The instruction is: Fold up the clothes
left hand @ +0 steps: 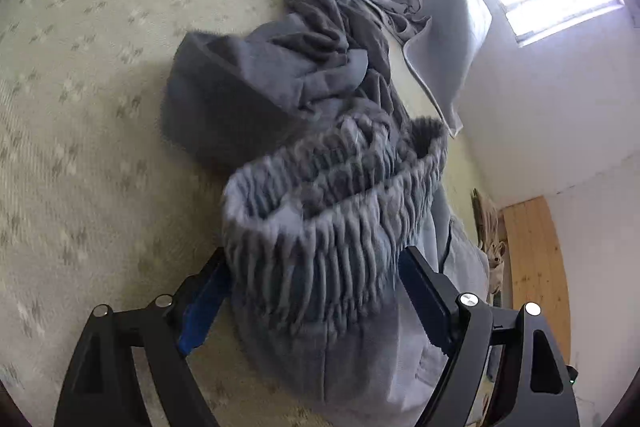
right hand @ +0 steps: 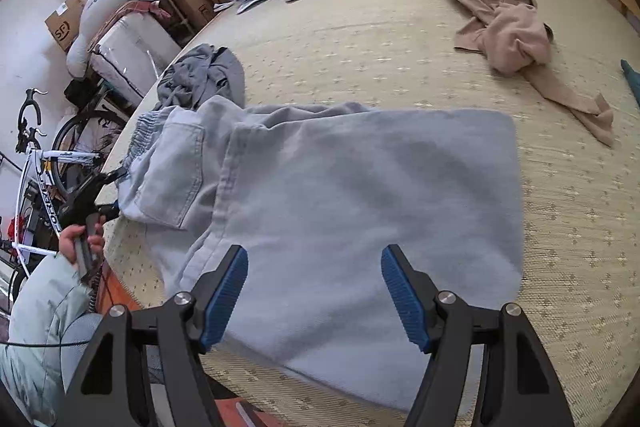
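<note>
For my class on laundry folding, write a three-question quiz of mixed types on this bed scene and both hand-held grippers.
1. True or false: the left hand-held gripper has the elastic waistband of the light blue trousers between its open fingers.
2. Which garment lies crumpled beyond the trousers' waistband? A) dark grey garment B) red sweater C) white shirt
3. Fill in: the right hand-held gripper hovers open over the trousers' ____ end.

Key: 1 true; 2 A; 3 folded leg. The tan garment lies apart on the mattress.
</note>
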The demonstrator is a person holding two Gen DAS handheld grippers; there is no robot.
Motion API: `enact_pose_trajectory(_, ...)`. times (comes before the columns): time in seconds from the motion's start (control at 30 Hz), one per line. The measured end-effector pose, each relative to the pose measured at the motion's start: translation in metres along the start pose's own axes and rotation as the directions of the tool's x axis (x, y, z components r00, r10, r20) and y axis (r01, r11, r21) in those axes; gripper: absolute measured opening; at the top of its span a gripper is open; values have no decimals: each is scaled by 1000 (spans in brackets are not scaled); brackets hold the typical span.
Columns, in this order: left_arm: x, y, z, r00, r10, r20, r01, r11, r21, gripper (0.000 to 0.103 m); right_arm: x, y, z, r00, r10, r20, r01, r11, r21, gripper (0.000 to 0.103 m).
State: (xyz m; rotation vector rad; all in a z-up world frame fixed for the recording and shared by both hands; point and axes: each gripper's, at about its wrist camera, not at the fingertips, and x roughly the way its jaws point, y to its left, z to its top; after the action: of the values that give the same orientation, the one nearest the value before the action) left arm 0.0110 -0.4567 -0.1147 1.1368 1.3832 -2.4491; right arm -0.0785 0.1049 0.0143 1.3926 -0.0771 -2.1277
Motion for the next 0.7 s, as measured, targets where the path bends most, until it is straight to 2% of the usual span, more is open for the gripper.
enact_pose_trajectory(0.1,4,-6,3,1000,26,7,-26,999,35,85,-1,-1,1,1000,10,8,-10,1000,12,73)
enact_pose_trajectory(0.17,6,-11,3,999,50,17,-51,997,61,78,-1,-1,2,1000,12,7,-12,1000,17,73)
enact_pose_trajectory(0.23,6,-15,3,997,69,26,-71,994,77,53,0,-1,3,1000,19,5,-19,1000,21,73)
enact_pose_trajectory(0.3,-1,-25,2,997,72,42,-76,992,104,41,1,1,6,1000,31,2,-31,999,25,73)
enact_pose_trajectory(0.33,-5,-32,1,996,68,56,-74,990,116,38,2,3,9,999,39,1,-39,999,26,73)
enact_pose_trajectory(0.53,-45,-108,-9,991,-70,116,44,975,217,35,-4,31,28,991,129,25,-129,992,-6,73)
enact_pose_trajectory(0.63,-60,-163,-18,983,-134,128,90,950,298,35,-12,36,30,986,162,38,-162,987,-8,73)
enact_pose_trajectory(0.7,-68,-204,-29,974,-187,126,131,924,359,35,-17,36,30,983,178,46,-178,984,-5,73)
